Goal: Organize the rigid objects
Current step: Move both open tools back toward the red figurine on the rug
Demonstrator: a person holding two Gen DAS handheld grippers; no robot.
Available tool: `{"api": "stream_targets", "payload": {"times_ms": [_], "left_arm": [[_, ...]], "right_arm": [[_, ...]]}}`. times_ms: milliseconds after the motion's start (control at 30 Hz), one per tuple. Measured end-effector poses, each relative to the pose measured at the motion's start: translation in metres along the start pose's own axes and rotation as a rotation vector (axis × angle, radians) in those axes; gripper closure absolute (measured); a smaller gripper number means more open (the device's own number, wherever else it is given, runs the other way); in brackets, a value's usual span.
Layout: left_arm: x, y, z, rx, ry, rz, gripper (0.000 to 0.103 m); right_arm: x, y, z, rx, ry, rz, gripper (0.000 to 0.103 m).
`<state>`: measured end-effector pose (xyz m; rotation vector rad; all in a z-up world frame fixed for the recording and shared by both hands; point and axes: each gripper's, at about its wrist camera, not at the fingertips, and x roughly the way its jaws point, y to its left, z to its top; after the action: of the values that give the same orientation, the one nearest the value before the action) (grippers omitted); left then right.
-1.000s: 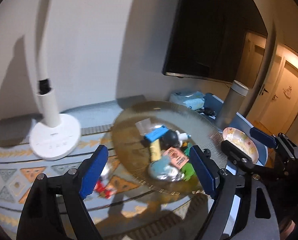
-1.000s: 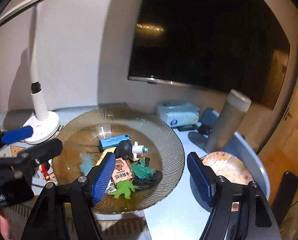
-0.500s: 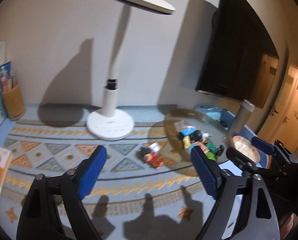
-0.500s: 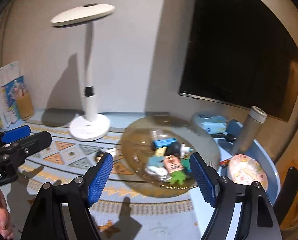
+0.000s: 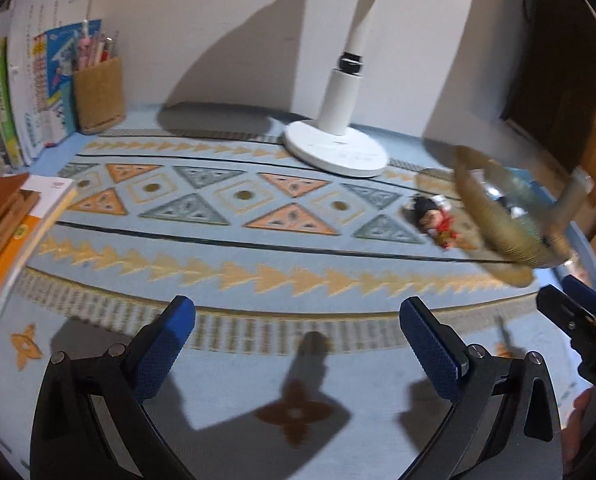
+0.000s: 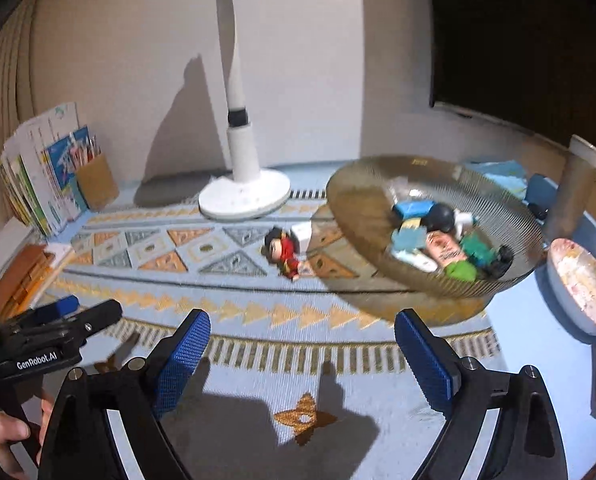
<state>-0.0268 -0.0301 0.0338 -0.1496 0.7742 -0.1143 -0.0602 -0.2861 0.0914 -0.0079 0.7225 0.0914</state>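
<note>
A ribbed amber glass bowl (image 6: 354, 216) stands on the patterned mat and holds several small toys (image 6: 442, 240). It shows at the right edge of the left wrist view (image 5: 494, 236). A small doll in red (image 6: 283, 254) lies on the mat left of the bowl, next to a small white block (image 6: 302, 236); the doll also shows in the left wrist view (image 5: 434, 220). My left gripper (image 5: 298, 332) is open and empty, low over the mat's near edge. My right gripper (image 6: 302, 350) is open and empty, near the mat's front, well short of the bowl.
A white desk lamp (image 6: 243, 196) stands behind the doll. Books and a pen holder (image 5: 97, 92) line the back left. A stack of books (image 5: 5, 216) lies at the left. A patterned small dish (image 6: 582, 284) and a tall flask (image 6: 570, 188) stand right of the bowl.
Both grippers have drawn back and swung left, away from the bowl, and now sit lower over the mat. Both stayed open and empty.
</note>
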Motion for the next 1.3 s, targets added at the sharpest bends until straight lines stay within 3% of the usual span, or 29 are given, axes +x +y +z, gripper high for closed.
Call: {"api": "stream_targets", "payload": {"times_ms": [100, 233, 333, 500, 833, 1300], "left_arm": [[0.000, 0.011, -0.003, 0.009, -0.024, 0.058, 0.001], [-0.002, 0.024, -0.002, -0.046, -0.035, 0.046, 0.001], [-0.004, 0.025, -0.004, -0.052, -0.052, 0.078, 0.001], [-0.005, 0.023, -0.004, -0.047, -0.059, 0.105, 0.001], [-0.004, 0.023, -0.004, -0.046, -0.054, 0.088, 0.001], [-0.001, 0.023, -0.005, -0.043, -0.035, 0.089, 0.001]], "right_arm": [[0.015, 0.003, -0.008, -0.008, 0.030, -0.006, 0.010], [0.033, 0.008, -0.018, -0.019, 0.078, -0.021, 0.010], [0.034, 0.015, -0.019, -0.060, 0.067, -0.043, 0.010], [0.038, 0.023, -0.023, -0.095, 0.075, -0.071, 0.002], [0.045, 0.019, -0.023, -0.067, 0.115, -0.064, 0.000], [0.030, 0.016, -0.025, -0.039, 0.034, -0.046, 0.000]]}}
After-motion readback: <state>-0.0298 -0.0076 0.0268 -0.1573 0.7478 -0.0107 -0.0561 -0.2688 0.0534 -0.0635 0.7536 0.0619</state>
